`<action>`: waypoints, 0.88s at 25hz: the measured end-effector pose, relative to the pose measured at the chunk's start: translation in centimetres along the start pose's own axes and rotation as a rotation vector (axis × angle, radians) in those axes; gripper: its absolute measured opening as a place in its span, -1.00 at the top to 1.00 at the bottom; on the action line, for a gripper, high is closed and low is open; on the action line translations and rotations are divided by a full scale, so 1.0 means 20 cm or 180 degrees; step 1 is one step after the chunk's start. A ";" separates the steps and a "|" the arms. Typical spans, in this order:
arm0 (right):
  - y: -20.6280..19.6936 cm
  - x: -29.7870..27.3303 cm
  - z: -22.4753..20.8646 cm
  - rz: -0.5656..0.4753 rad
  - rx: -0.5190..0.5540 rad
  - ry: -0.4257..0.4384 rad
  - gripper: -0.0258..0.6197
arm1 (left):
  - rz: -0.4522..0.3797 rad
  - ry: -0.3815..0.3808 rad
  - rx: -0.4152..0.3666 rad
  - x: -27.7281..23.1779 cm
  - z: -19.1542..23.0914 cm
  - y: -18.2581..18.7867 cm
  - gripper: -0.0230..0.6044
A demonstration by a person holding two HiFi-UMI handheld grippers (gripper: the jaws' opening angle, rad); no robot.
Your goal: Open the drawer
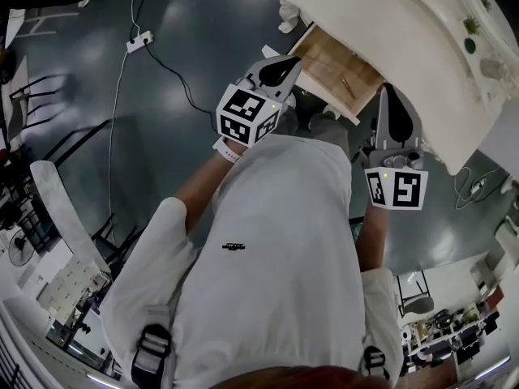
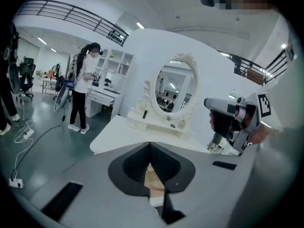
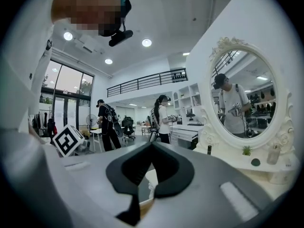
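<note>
Wood-bottomed drawer (image 1: 332, 67) pulled out of white dresser (image 1: 389, 19); L tool (image 2: 150, 146) & R tool (image 3: 151, 146) pressed together, empty.

The drawer (image 1: 332, 67) showed only partly beneath the dressing table (image 1: 381, 14), itself cut by the top edge. A thin item (image 1: 346, 85) inside was too small to tell.

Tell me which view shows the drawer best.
Head view: the drawer stands pulled out, its wooden bottom seen from above. Both gripper views give only a tan sliver past their jaws, perhaps its wood.
</note>
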State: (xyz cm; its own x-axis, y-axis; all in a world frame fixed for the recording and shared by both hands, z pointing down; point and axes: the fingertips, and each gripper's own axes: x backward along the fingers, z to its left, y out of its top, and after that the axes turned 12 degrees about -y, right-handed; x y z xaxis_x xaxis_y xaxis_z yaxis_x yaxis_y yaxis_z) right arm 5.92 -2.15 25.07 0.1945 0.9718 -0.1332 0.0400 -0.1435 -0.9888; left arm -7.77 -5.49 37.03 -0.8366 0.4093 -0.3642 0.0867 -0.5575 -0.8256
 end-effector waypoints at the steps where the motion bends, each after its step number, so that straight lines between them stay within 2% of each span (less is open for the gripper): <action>1: 0.02 0.00 0.00 -0.0007 0.0027 0.0006 0.89 | -0.0058 0.0002 -0.0045 0.03 -0.02 0.06 0.90; 6: 0.08 0.06 0.00 -0.0037 0.0170 0.0028 0.89 | -0.0336 0.0012 -0.0193 0.15 -0.09 0.28 0.90; 11: 0.11 0.12 -0.03 -0.0023 0.0256 -0.0092 0.89 | -0.0562 -0.0010 -0.0308 0.25 -0.15 0.42 0.90; 22: 0.12 0.27 -0.12 -0.0016 0.0373 -0.0356 0.89 | -0.0794 0.0011 -0.0478 0.34 -0.25 0.54 0.90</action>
State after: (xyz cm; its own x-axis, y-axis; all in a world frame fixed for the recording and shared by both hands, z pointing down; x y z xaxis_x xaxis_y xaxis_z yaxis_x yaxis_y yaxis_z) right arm 9.51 2.35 22.11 0.0839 0.9882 -0.1285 -0.0753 -0.1223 -0.9896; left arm -9.85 -5.01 23.51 -0.8403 0.5228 -0.1431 -0.0423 -0.3264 -0.9443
